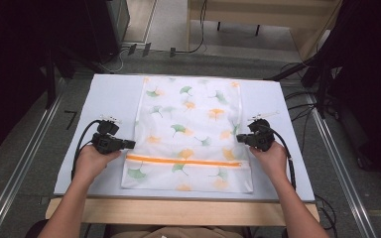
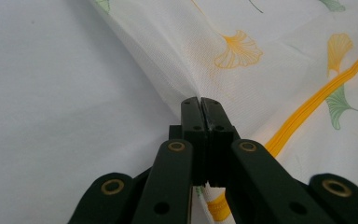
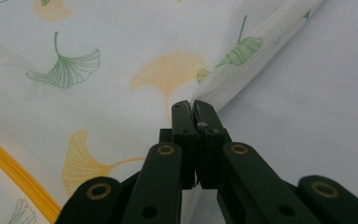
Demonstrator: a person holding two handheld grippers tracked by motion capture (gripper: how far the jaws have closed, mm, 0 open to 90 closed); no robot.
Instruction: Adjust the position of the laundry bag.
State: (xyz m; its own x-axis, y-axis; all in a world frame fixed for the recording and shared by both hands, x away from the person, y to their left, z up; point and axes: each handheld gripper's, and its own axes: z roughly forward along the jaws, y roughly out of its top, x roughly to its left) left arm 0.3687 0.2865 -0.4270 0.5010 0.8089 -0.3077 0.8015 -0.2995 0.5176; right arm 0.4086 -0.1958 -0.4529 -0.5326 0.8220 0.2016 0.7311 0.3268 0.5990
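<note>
Both grippers' fingers (image 2: 192,112) (image 3: 209,119) pinch the mesh bag's (image 1: 188,124) thin side edges.

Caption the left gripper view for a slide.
Left tongs shut on the edge of a ginkgo-print mesh bag near its orange zipper.

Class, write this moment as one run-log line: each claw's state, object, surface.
left claw: shut on bag's left edge | right claw: shut on right edge | object: white mesh ginkgo-print bag with orange zipper, flat | surface: pale grey table
</note>
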